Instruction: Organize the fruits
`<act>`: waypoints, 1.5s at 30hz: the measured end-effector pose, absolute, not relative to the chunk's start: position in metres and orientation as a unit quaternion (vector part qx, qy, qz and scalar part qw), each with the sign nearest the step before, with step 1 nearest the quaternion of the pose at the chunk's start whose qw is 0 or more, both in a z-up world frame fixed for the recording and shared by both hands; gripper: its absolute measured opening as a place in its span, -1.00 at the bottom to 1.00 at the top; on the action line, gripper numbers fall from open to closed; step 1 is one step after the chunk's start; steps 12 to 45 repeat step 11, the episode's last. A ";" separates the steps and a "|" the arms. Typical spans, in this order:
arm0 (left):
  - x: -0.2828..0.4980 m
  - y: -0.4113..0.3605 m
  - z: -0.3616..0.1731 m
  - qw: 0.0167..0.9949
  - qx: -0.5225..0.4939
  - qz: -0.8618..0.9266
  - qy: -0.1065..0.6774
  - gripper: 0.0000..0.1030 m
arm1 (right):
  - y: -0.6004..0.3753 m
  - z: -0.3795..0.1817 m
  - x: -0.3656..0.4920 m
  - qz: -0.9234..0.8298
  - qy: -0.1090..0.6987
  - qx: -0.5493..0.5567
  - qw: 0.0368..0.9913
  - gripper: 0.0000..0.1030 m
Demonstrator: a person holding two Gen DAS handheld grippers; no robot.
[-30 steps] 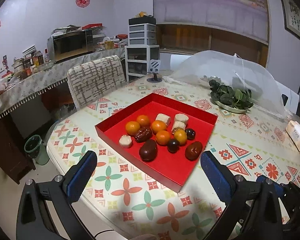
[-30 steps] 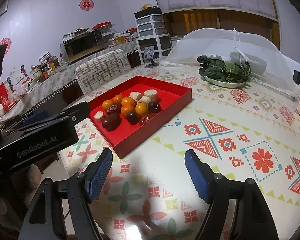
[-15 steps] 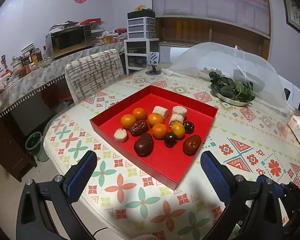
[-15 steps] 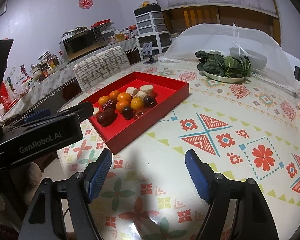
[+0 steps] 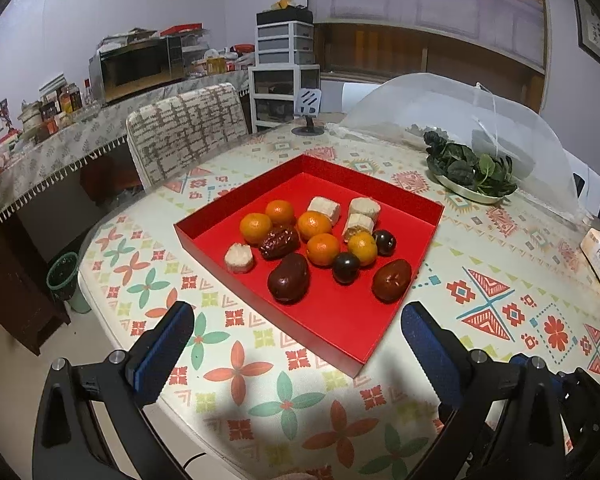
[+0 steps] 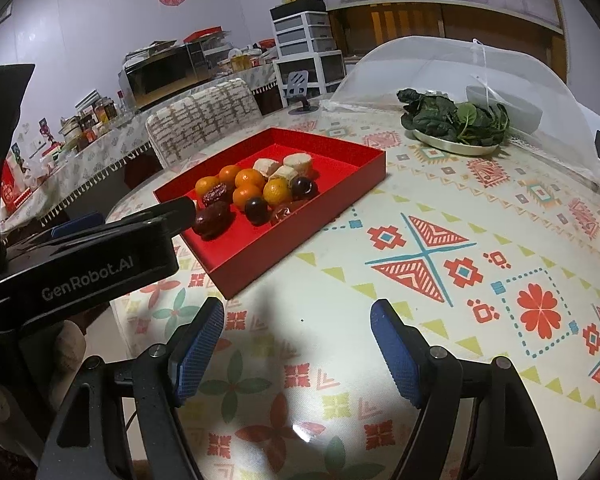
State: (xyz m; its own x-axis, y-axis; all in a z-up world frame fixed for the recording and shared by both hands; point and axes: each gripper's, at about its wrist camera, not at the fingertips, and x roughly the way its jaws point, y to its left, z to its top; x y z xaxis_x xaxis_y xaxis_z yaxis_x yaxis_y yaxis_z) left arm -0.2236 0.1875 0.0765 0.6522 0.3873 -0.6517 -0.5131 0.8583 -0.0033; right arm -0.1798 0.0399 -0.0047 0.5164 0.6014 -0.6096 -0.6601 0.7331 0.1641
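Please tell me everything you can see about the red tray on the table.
The red tray is a shallow, square-looking box with low upright walls, plain red inside and out, possibly cardboard. It lies flat on the patterned tablecloth, one corner toward the left camera. Inside, bunched together, lie small oranges, dark red dates, dark round fruits and pale banana pieces. Its near part is bare. Neither tool touches it.

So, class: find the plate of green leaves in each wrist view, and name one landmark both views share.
Left wrist view: the plate of green leaves sits at upper right, beyond the tray's far right corner, at the mesh cover's edge.
Right wrist view: the same plate lies upper right of centre, under the cover's front edge.
Shared landmark: the red tray of fruit.
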 end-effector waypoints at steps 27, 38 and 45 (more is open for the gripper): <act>-0.212 0.199 0.096 0.909 -0.104 0.250 0.318 1.00 | 0.040 0.001 -0.173 0.356 0.329 -0.039 0.874 0.55; -0.212 0.199 0.096 0.909 -0.104 0.250 0.318 1.00 | 0.040 0.001 -0.173 0.356 0.329 -0.039 0.874 0.55; -0.212 0.199 0.096 0.909 -0.104 0.250 0.318 1.00 | 0.040 0.001 -0.173 0.356 0.329 -0.039 0.874 0.55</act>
